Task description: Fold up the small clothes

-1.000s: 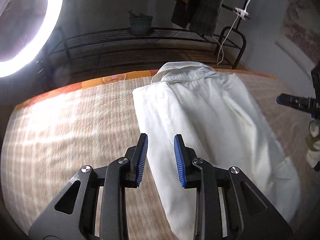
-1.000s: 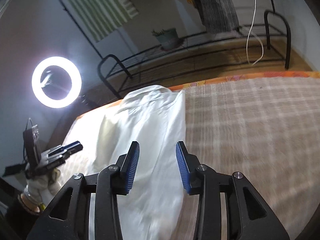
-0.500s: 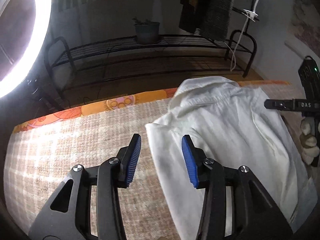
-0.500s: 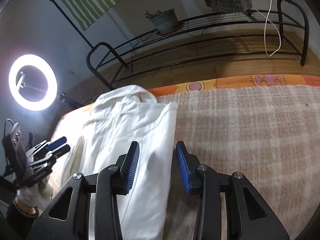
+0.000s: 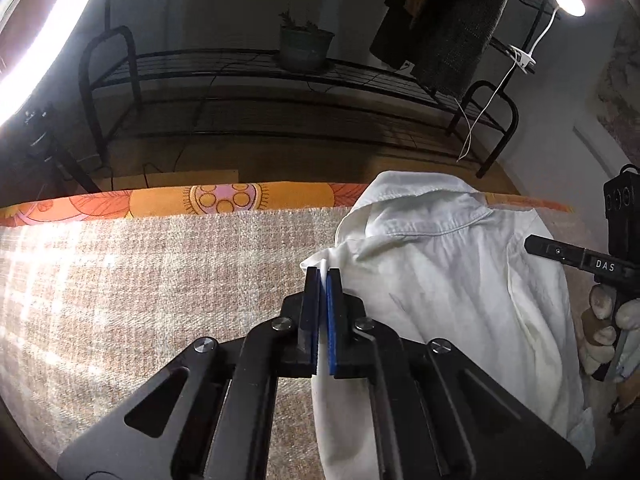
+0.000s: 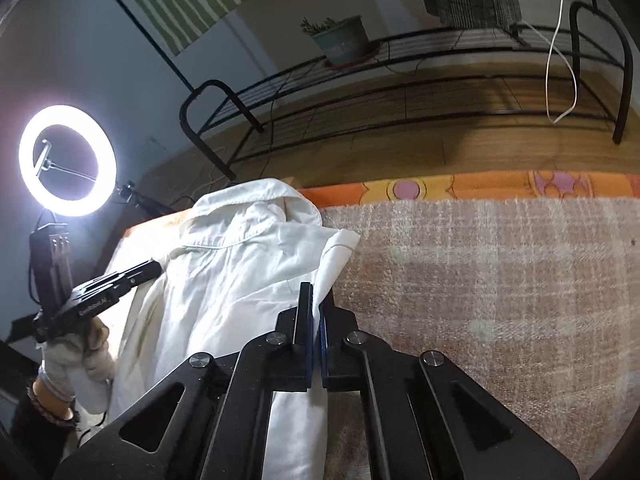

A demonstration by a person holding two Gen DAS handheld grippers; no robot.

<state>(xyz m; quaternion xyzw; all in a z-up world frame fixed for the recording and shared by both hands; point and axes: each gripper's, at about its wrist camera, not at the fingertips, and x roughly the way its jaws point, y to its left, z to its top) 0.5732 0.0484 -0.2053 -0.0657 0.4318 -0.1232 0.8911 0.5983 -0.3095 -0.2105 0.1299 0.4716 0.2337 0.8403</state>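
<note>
Across the whole lower half of both views there's a beige woven checked blanket (image 5: 160,280) spread over the surface, with an orange patterned sheet (image 5: 224,200) peeking out along its far edge. I think it's a bed rather than a counter, but the fisheye doesn't show enough to be sure. Behind it sits a black wire rack (image 6: 400,80) with a potted plant (image 6: 340,40) on top, and a lit ring light (image 6: 67,165) glows off to one side.

On the blanket lies the white shirt (image 5: 440,280), collar towards the far edge, body running back towards the cameras, already narrowed into a long strip.

The left gripper (image 5: 322,280) has just snapped its jaws closed, and they're pinching the shirt's edge at the shoulder corner near the collar. The right gripper (image 6: 316,300) has also just closed its jaws, clamped on the opposite edge of the shirt, a bit below the collar. Fabric sits between the blue pads (image 5: 331,320) on both.

A gloved hand (image 6: 72,356) shows holding the left gripper in the right wrist view.
</note>
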